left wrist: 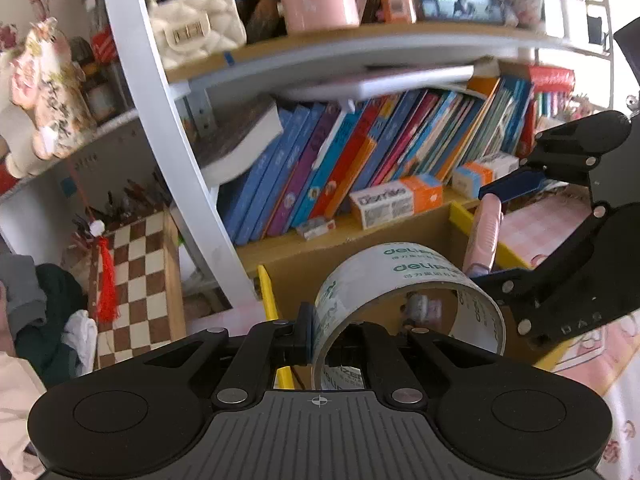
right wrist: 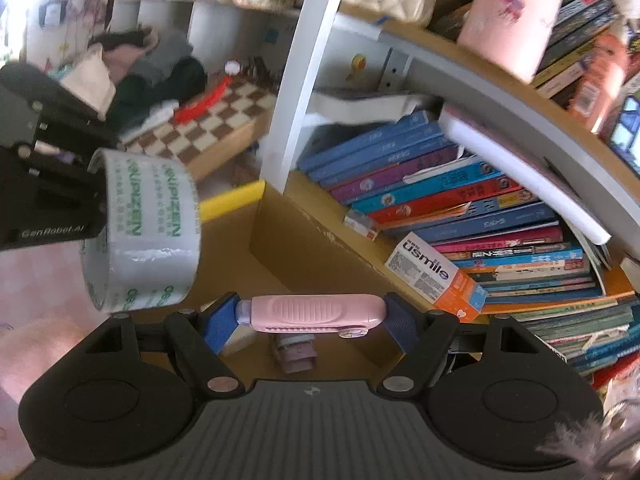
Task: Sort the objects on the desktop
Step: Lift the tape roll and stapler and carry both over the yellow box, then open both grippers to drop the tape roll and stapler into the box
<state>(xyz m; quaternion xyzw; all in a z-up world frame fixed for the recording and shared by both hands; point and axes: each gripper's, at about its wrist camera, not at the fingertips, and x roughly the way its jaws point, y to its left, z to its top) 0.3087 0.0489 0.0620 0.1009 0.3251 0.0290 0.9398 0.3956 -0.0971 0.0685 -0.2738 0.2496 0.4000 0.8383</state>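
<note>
My left gripper (left wrist: 320, 336) is shut on the wall of a clear tape roll (left wrist: 404, 276) with green print, held above an open cardboard box (left wrist: 304, 268) with yellow edge strips. The roll also shows in the right wrist view (right wrist: 148, 224), with the left gripper (right wrist: 48, 184) behind it. My right gripper (right wrist: 312, 322) is shut on a pink utility knife (right wrist: 316, 314), held end to end between the blue pads, over the same box (right wrist: 280, 248). In the left wrist view the right gripper (left wrist: 486, 232) holds the knife (left wrist: 486, 236) upright just right of the roll.
A bookshelf with leaning books (left wrist: 360, 160) stands right behind the box, with an orange and white carton (right wrist: 436, 276) on its lower board. A white shelf post (left wrist: 168, 140) rises at the left. A chessboard (left wrist: 136, 280) lies further left. Small items (right wrist: 296, 350) lie inside the box.
</note>
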